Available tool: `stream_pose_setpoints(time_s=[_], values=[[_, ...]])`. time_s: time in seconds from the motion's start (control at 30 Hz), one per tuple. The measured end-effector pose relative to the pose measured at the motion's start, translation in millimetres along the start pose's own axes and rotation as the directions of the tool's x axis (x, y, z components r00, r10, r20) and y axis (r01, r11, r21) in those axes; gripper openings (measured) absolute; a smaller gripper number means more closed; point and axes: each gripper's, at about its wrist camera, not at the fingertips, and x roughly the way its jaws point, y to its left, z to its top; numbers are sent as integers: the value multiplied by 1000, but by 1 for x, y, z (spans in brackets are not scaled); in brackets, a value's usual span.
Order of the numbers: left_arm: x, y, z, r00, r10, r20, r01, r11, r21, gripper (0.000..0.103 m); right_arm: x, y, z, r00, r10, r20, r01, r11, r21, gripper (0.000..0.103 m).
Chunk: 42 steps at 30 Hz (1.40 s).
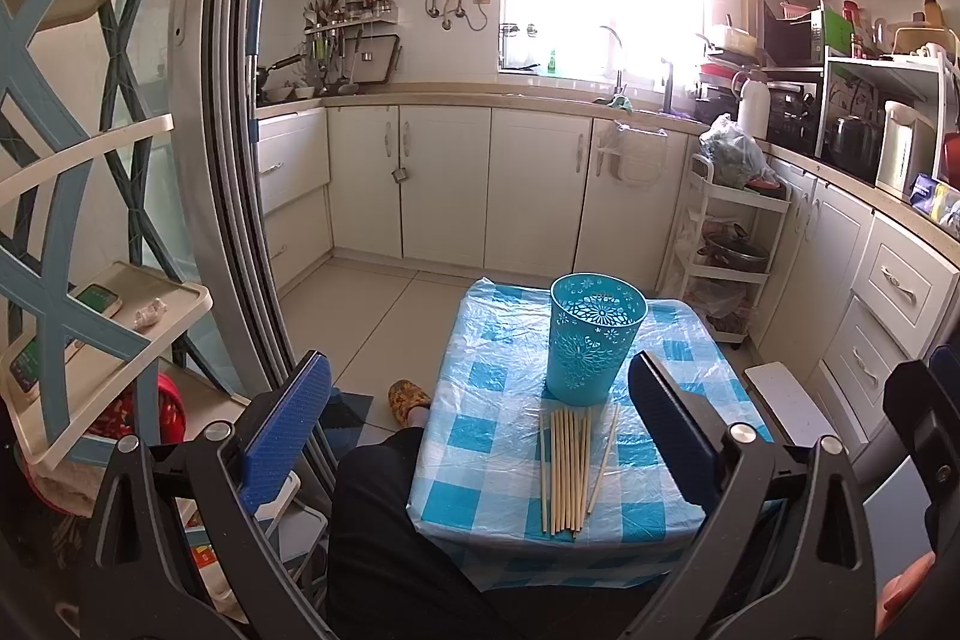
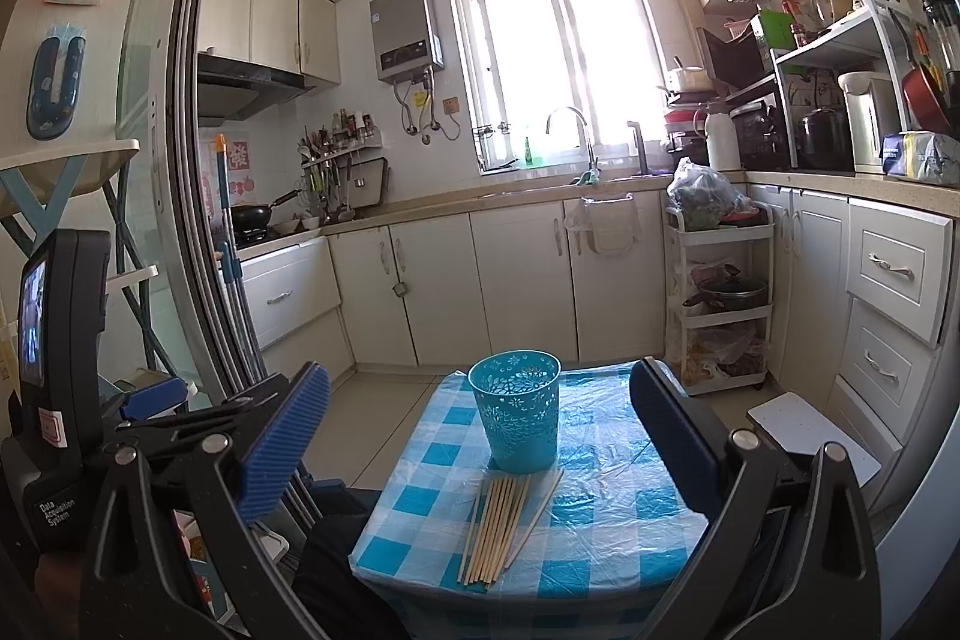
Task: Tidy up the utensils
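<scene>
Several wooden chopsticks (image 1: 567, 469) (image 2: 501, 529) lie side by side on a small table with a blue-and-white checked cover (image 1: 480, 400) (image 2: 600, 538). One chopstick lies slanted at the right of the bundle. Just behind them stands an upright teal perforated holder (image 1: 594, 337) (image 2: 517, 409). My left gripper (image 1: 480, 436) is open, raised in front of the table with nothing between its blue pads. My right gripper (image 2: 480, 436) is open too, hovering short of the chopsticks. The left gripper's body (image 2: 54, 400) appears at the left edge of the right wrist view.
A person's dark-clothed leg (image 1: 384, 538) and patterned slipper (image 1: 408, 397) are left of the table. A sliding door frame (image 1: 228, 160) and a shelf rack (image 1: 108, 328) stand at left. A white trolley (image 1: 729, 244) and cabinets line the right. A white stool top (image 2: 810, 430) is by the table.
</scene>
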Motion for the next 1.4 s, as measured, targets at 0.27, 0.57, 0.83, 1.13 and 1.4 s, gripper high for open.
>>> stream_pose_setpoints(time_s=[0.27,0.57,0.83,1.13,1.4], values=[[5,0,2,1000,-4,-11,4,1000,-1,95,2,1,-6,1000,-5,-15,4,999,-38,96],[66,8,-12,988,-89,-125,88,996,-8,95,59,-19,-23,953,-138,-269,102,984,-144,96],[149,12,-42,951,-85,-299,82,996,-23,95,149,-76,-68,885,-274,-375,227,960,-167,96],[223,2,-73,914,-58,-403,63,998,-1,95,254,-107,-141,761,-192,-620,200,978,-58,71],[280,-11,-100,866,-46,-498,70,997,30,95,324,-111,-155,741,-194,-643,173,980,-96,40]])
